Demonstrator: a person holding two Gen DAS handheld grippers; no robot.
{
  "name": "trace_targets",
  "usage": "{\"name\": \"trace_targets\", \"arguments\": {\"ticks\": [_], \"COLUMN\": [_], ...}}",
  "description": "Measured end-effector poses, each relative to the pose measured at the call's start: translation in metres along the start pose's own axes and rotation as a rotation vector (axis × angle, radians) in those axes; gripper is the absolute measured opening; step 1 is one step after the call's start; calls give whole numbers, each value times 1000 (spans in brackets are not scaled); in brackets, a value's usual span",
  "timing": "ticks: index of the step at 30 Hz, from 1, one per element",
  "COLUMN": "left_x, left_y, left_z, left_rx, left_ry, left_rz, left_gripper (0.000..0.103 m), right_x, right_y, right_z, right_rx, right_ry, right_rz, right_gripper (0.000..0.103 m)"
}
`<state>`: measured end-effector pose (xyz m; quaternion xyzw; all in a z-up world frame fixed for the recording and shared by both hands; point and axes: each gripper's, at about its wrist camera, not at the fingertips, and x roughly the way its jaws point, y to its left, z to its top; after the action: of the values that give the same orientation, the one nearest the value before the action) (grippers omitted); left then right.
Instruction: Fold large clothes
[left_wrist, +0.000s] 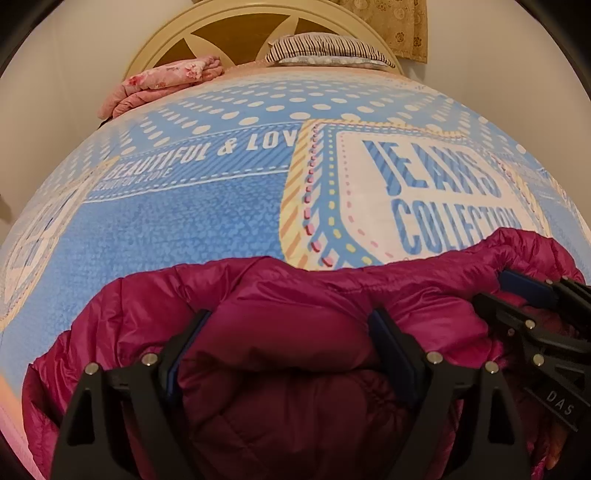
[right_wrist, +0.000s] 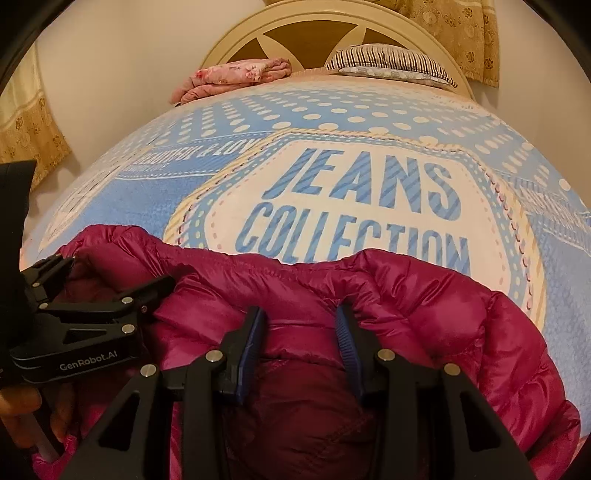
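Note:
A magenta quilted puffer jacket (left_wrist: 295, 306) lies bunched at the near edge of the bed; it also fills the bottom of the right wrist view (right_wrist: 424, 295). My left gripper (left_wrist: 288, 321) has its jaws wide apart with a thick fold of the jacket between them. My right gripper (right_wrist: 301, 317) has its jaws closer together, with a ridge of the jacket's edge pinched between the blue pads. Each gripper shows in the other's view: the right gripper (left_wrist: 491, 291) at the right edge, the left gripper (right_wrist: 114, 269) at the left, both over the jacket.
The bed (right_wrist: 369, 129) has a blue printed cover reading "JEANS COLLECTION". At the headboard (left_wrist: 236, 22) lie a folded pink floral blanket (left_wrist: 166, 85) and a striped pillow (left_wrist: 325, 48). Curtains (right_wrist: 458, 29) hang behind.

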<state>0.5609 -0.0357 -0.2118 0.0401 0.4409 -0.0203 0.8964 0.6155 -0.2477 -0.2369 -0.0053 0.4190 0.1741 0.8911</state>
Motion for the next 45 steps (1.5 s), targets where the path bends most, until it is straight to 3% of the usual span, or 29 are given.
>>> {"name": "trace_targets", "arguments": {"ticks": [28,35,37,38,40,42,44,45], "left_x": [0,0,-12,-24,-59,-91,-123,-136], "left_y": [-1,2,4,5,13,24,39,45], "left_z": [0,10,13,13,7,-5,-27,-38], "left_rx": [7,-3,-1,-1,0,3,5,5], "left_ry": [-2,39,26,7,-49,-86,-122,-134], "left_rz": [11,54,65,44,-18,-56,-73,-80], "left_gripper": [90,100,99,99,99,99,99,99], "right_x": [1,3,2,-3,-24,-61,-92,-103], "right_y": [3,4,5,6,-1,-13,-25,-30], "right_z": [-1,1,7,11,13,8,-7,-16], "right_rx": [-6,-22,-69,-102,-74,-15,32,48], "right_ry": [-3,10,44,69,33,-49,-85,-81], "right_rz": [-14,-21,-14,-13,-9,5,4,10], "right_gripper": [43,44,44,44,45,54,67,68]}}
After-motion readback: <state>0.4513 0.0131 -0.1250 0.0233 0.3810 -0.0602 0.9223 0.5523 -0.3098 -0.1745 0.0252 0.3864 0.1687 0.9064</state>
